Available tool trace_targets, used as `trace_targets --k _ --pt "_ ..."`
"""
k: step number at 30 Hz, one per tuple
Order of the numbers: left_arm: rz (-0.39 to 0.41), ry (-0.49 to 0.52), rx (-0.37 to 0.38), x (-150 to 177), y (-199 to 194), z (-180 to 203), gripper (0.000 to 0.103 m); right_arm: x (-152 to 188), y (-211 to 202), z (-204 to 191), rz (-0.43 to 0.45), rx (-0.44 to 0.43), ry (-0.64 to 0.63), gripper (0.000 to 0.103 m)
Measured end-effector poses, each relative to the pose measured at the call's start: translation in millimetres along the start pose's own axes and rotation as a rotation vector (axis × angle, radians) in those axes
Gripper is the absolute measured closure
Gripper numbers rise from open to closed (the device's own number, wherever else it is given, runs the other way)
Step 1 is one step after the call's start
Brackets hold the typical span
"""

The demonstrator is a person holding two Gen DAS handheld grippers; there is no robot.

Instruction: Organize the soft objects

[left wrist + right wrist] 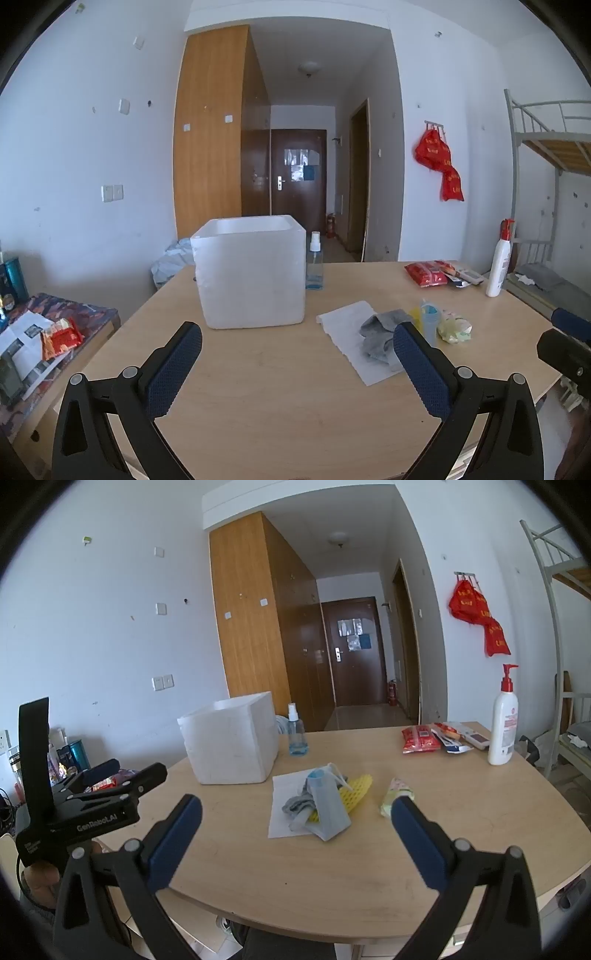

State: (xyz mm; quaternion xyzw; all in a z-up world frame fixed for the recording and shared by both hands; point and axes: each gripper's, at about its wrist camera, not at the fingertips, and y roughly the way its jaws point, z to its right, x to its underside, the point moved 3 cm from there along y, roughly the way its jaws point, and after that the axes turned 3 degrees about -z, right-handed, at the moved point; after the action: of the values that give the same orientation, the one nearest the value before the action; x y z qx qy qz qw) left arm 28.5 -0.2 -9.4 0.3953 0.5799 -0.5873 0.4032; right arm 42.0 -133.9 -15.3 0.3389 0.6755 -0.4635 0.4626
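Note:
A small heap of soft things lies right of centre on the wooden table (258,867): a grey sock (295,805), a grey-blue folded cloth (330,814) and a yellow foam net (356,790), all on a white sheet (284,786). A pale crumpled wrapper (397,792) lies beside them. In the left wrist view the sock (380,328) and wrapper (454,326) sit to the right. An open-topped white foam box (251,273) stands ahead of my left gripper (297,332), which is open with nothing in it. My right gripper (295,805) hovers short of the heap, open and holding nothing.
A clear spray bottle (297,734) stands beside the foam box (229,746). Red snack packets (421,738) and a white pump bottle (502,723) are at the table's far right. A cluttered side table (55,332) is on the left, a bunk bed (546,147) on the right.

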Motion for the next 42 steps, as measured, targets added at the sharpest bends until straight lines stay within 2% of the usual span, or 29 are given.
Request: trace_targets --k 14,19,22,42 --pt "0.032 0.006 0.011 -0.5 -1.7 2.6 0.000 -1.6 -0.9 -0.2 0.006 -0.003 0.003 0.000" --pt "0.027 -0.021 0.020 -0.7 -2.3 -0.6 0.000 -1.8 0.0 -0.2 0.005 -0.003 0.002 0.000" --pt "0.024 -0.012 0.004 -0.3 -1.4 0.3 0.000 -1.9 -1.1 -0.2 0.005 -0.001 0.002 0.000" --pt "0.016 -0.003 0.019 -2.4 -0.9 2.9 0.000 -3.6 -5.1 -0.6 0.008 -0.001 0.007 0.000"
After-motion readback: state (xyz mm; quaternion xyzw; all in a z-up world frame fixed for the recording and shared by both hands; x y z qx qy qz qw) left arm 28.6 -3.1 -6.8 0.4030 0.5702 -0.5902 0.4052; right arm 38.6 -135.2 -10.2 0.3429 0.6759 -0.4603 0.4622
